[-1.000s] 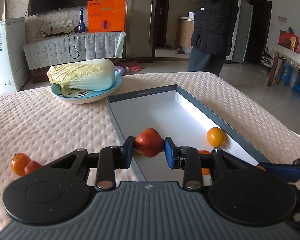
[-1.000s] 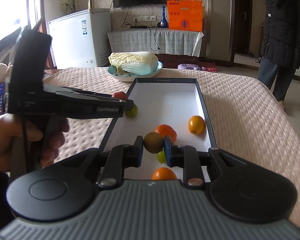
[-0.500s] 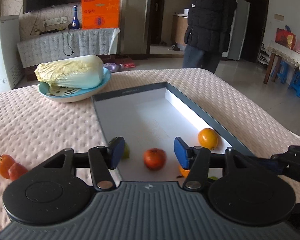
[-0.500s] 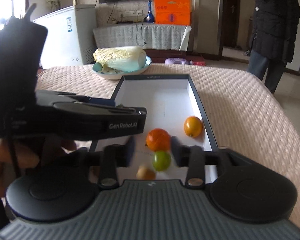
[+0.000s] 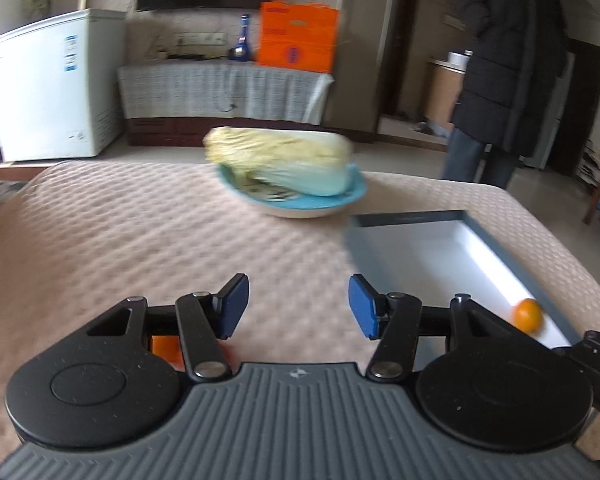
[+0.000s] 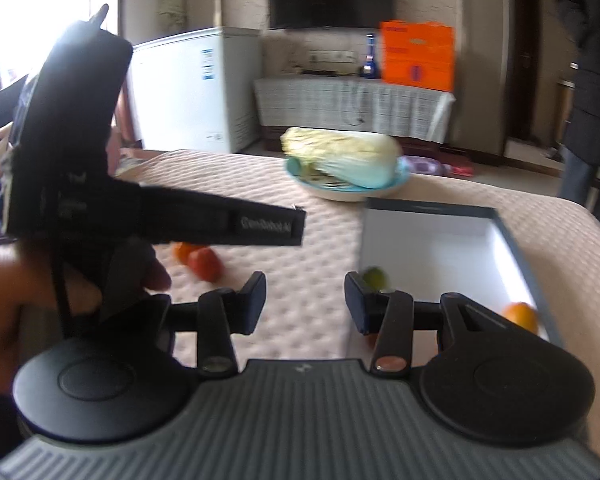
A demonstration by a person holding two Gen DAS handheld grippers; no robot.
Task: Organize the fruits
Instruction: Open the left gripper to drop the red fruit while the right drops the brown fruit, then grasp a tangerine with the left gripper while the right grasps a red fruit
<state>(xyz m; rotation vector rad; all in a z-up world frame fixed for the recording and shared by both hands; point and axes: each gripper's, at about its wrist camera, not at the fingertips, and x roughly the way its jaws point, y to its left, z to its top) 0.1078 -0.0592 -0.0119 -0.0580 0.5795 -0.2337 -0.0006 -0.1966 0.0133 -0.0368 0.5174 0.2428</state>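
Swinging away from the grey box point(image 5: 416, 218), both grippers sit empty: the left gripper point(image 5: 296, 306) and the right gripper point(image 6: 305, 304) each have their fingers spread with only the quilted desk point(image 5: 140, 240) between them, the jaws having just opened to let fruit go. An orange point(image 5: 527, 314) and a green fruit point(image 6: 375, 278) lie inside the box. A red fruit point(image 6: 205, 264) and an orange one point(image 6: 184, 251), touching, wait on the cover just beside the left gripper, probably the next pick.
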